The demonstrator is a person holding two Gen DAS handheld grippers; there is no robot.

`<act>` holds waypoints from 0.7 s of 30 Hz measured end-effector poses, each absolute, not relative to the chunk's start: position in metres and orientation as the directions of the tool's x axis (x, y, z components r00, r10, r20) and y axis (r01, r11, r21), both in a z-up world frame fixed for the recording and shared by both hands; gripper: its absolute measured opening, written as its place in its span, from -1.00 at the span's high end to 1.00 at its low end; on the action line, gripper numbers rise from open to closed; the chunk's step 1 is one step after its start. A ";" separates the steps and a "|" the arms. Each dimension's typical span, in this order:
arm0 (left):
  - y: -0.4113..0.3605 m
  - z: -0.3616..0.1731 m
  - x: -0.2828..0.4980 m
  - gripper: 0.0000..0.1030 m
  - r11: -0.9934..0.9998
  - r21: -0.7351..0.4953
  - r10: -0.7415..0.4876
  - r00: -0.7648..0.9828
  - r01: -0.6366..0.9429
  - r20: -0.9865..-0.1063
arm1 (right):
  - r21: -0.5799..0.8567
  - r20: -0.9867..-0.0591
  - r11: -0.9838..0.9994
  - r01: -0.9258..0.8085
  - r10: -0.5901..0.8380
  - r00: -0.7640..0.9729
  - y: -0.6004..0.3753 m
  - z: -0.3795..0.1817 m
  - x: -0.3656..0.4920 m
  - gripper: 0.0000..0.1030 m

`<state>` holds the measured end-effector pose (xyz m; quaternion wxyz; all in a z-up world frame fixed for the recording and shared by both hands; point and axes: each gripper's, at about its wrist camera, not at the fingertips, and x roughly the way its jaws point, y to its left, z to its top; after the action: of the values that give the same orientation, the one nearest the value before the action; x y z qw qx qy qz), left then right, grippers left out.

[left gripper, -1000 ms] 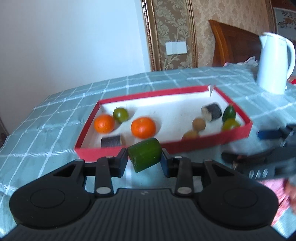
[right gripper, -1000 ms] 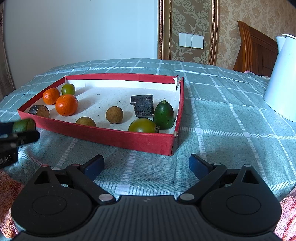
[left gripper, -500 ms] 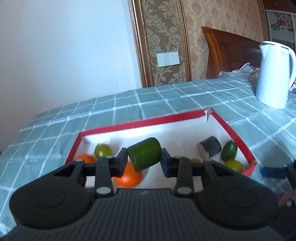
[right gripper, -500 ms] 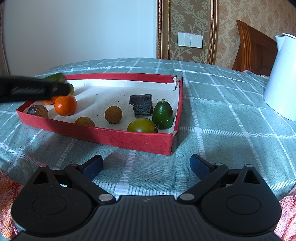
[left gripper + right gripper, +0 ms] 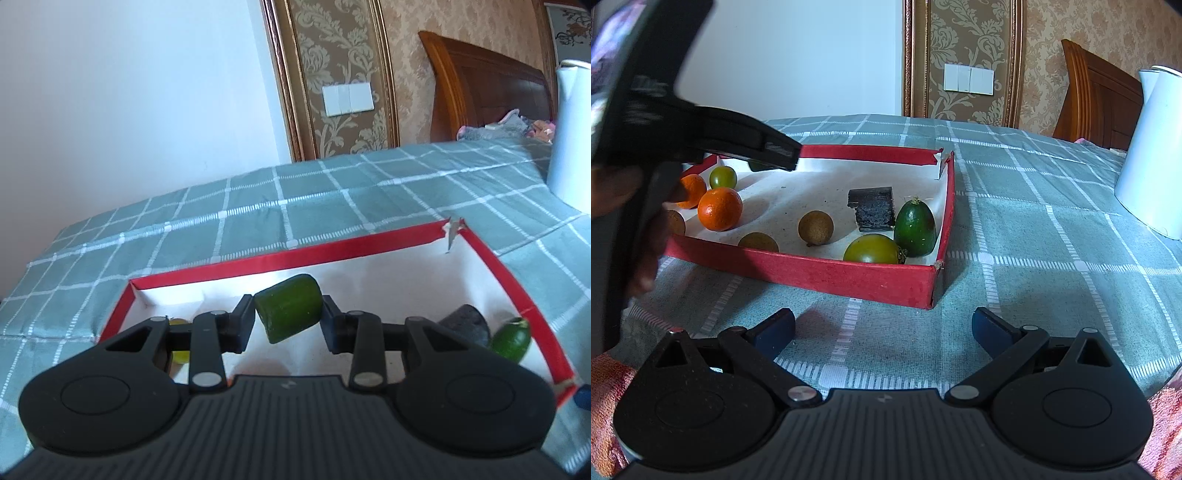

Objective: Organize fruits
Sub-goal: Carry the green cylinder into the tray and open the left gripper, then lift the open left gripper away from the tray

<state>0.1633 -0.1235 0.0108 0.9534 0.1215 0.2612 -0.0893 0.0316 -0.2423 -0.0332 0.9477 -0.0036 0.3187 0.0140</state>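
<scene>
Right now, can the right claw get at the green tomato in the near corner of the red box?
Probably yes. The right claw is open and empty, the green tomato lies straight ahead behind only the low box wall, and the left claw works the far left.

White tray floor [image 5: 798, 192] bare mid-back, 2 oranges [image 5: 719, 208] crowding left, kettle [image 5: 1152, 155] far right

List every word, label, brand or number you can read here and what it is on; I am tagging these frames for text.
No text can be read.
Left gripper: pale lettering on its black side, too blurred to read.
Both gripper bodies: a small embossed mark at the centre, too small to read.
White kettle, red tray, wall switch: no lettering visible.
</scene>
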 end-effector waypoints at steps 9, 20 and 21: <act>-0.119 -0.005 0.190 0.32 0.968 0.125 -0.101 0.795 0.217 -0.599 | 0.002 -0.604 1.000 -0.029 0.025 0.796 -0.243 -0.033 0.032 -1.00; -0.121 -0.002 0.186 -0.22 0.965 0.170 -0.064 0.806 0.201 -0.588 | 0.003 -0.605 1.000 -0.029 0.025 0.796 -0.243 -0.033 0.031 -1.00; -0.120 -0.001 0.185 -0.32 0.965 0.174 -0.060 0.808 0.198 -0.586 | 0.003 -0.605 1.000 -0.029 0.025 0.796 -0.243 -0.033 0.032 -1.00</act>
<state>0.1846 -0.1197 -0.0012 0.9439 0.1141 0.3022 -0.0684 0.0319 -0.2426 -0.0328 0.9477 -0.0035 0.3189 0.0143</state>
